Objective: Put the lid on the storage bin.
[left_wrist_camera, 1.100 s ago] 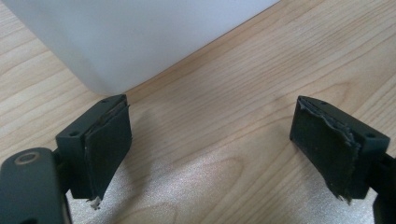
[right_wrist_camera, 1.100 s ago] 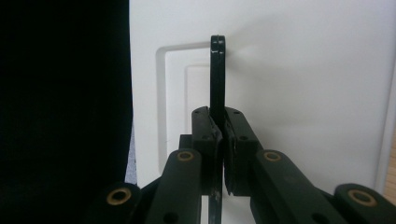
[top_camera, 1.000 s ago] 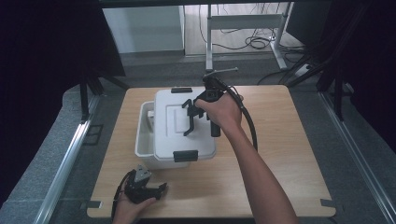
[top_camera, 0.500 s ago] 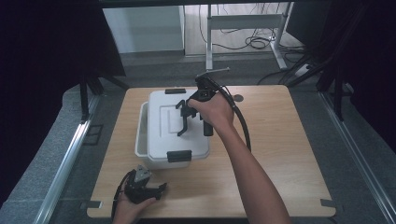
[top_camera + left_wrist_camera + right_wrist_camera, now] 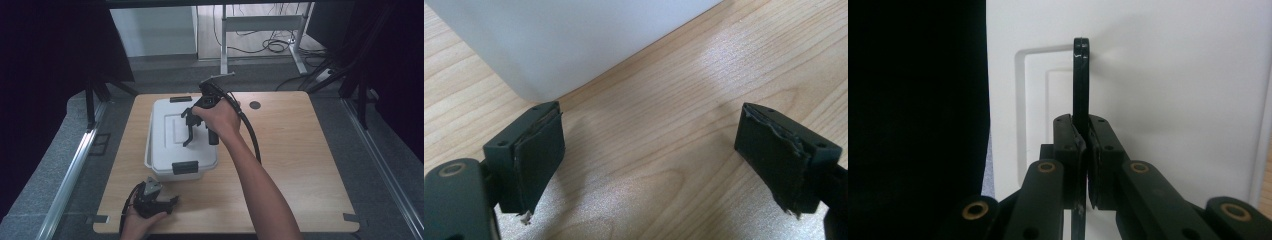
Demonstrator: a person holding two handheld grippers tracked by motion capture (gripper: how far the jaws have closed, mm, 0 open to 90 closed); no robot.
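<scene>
Right gripper view shows the right tool [image 5: 1082, 145] clamped on the lid's black handle [image 5: 1080, 80]; no writing is readable. Since earlier, the lid [image 5: 182, 132] moved squarely over the white box [image 5: 150, 160] on the worktop [image 5: 300, 150]. Left tool [image 5: 649, 155] is wide apart.

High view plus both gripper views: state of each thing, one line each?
White lidded box: lid on.
Black lid handle: raised, pinched.
Front latch: looks down.
Right gripper: fingers shut on handle.
Left gripper: fingers open, resting on table.
</scene>
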